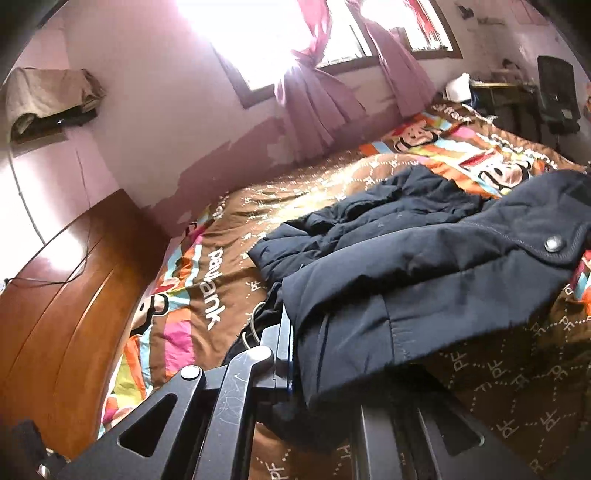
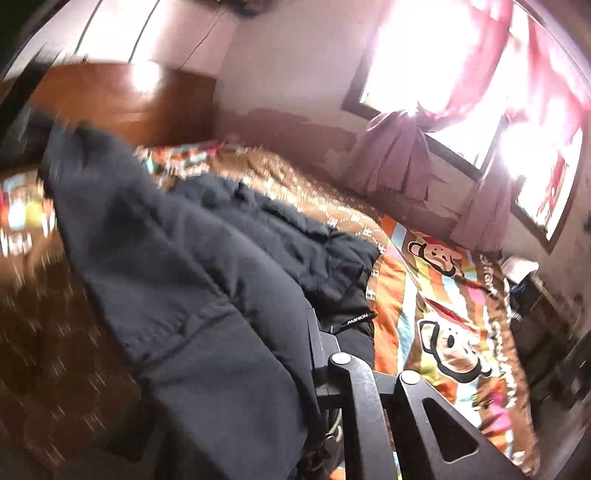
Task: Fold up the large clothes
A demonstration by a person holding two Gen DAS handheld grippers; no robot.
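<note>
Right now my left gripper point(image 1: 291, 354) is pinched tight on the near hem of the dark navy padded jacket point(image 1: 424, 251), the fabric draping over its fingers and hiding the tips. My right gripper point(image 2: 317, 354) is likewise clamped on the jacket's point(image 2: 192, 266) edge, cloth bunched against its left side and a small zipper pull tag point(image 2: 356, 318) just ahead of it. Out from both tools the jacket stretches forward across the bed, rumpled, with a metal snap button point(image 1: 553, 243) showing on a flap to the right of my left gripper. Under it lies the brown and striped cartoon-monkey bedspread point(image 1: 207, 280). To the left of my left gripper stands the wooden headboard point(image 1: 62, 302). Farther ahead, beyond the bed, purple curtains point(image 1: 317, 103) hang knotted at a bright window point(image 1: 258, 33). The right wrist view is blurred.
</note>
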